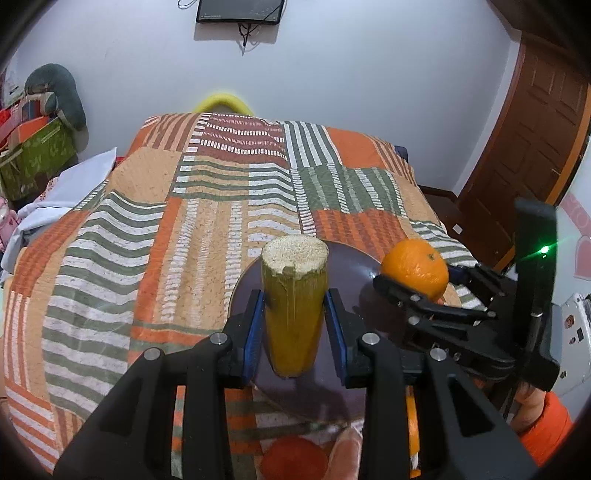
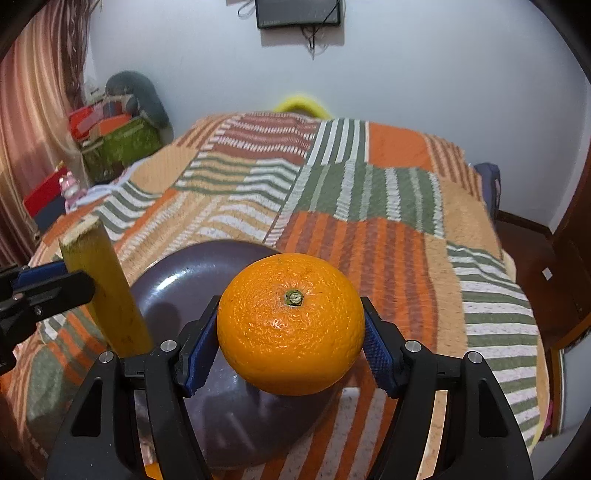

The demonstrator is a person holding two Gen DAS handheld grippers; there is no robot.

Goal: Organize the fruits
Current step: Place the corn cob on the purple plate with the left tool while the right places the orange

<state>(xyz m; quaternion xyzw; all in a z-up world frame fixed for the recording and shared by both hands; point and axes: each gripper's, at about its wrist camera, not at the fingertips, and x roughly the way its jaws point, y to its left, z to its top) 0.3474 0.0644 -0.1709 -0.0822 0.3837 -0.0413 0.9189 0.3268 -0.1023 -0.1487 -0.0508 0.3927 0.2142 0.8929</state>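
The left gripper (image 1: 293,321) has its jaws pinching a yellow stalk piece (image 1: 294,295), a cut cylinder with a pale fibrous end that looks like sugarcane, held upright over the dark plate (image 1: 351,266). The right gripper (image 2: 290,328) has its jaws pressed against the two sides of an orange (image 2: 290,323), stem end facing the camera, held above the near right part of the same plate (image 2: 207,266). In the left wrist view the orange (image 1: 415,268) hangs just right of the plate's rim, clear of the stalk piece. Both items appear lifted clear of the plate, which suggests they are being carried toward it together so the fruit ends up gathered in one place instead of loose on the bed. The plate lies on a bedspread (image 1: 166,221) of orange, green and white striped patches, a soft surface, so a round orange set down off the plate would likely roll; the plate's shallow dish should hold it. Gripping the orange at its widest part keeps it from slipping out. Another orange-red fruit (image 1: 293,458) shows blurred at the near edge, below the left gripper. A dark screen (image 2: 297,13) hangs on the far wall; its small lettering is too tiny to read, and no other writing is legible.
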